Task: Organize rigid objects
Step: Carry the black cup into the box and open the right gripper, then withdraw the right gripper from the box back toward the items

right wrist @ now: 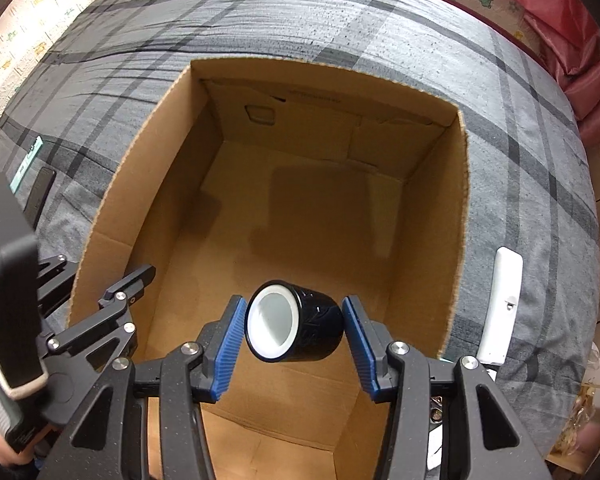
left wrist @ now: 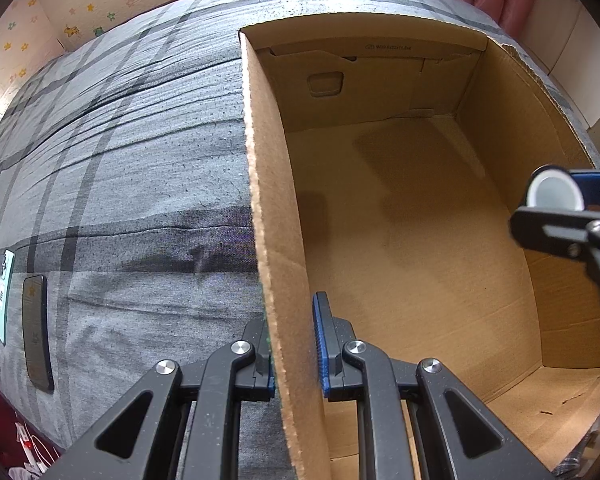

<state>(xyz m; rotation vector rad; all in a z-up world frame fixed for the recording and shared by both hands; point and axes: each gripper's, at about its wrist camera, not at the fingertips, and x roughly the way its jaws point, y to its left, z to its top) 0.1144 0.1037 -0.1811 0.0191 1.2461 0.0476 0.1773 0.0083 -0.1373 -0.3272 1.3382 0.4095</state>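
Note:
An open cardboard box (left wrist: 268, 208) (right wrist: 458, 216) stands on a grey plaid bed. My left gripper (left wrist: 292, 344) straddles the box's left wall, one finger outside and one inside, apparently clamped on it; it also shows in the right wrist view (right wrist: 132, 280). My right gripper (right wrist: 294, 328) holds a dark blue cup with a white inside (right wrist: 296, 322) on its side, mouth facing forward, above the box floor. The cup (left wrist: 556, 192) and right gripper also show at the right in the left wrist view.
A black phone (left wrist: 36, 332) and a light green flat item (left wrist: 4, 292) lie on the bed left of the box. A white remote-like object (right wrist: 502, 304) lies on the bed right of the box. Pink curtains (right wrist: 572, 28) hang beyond the bed.

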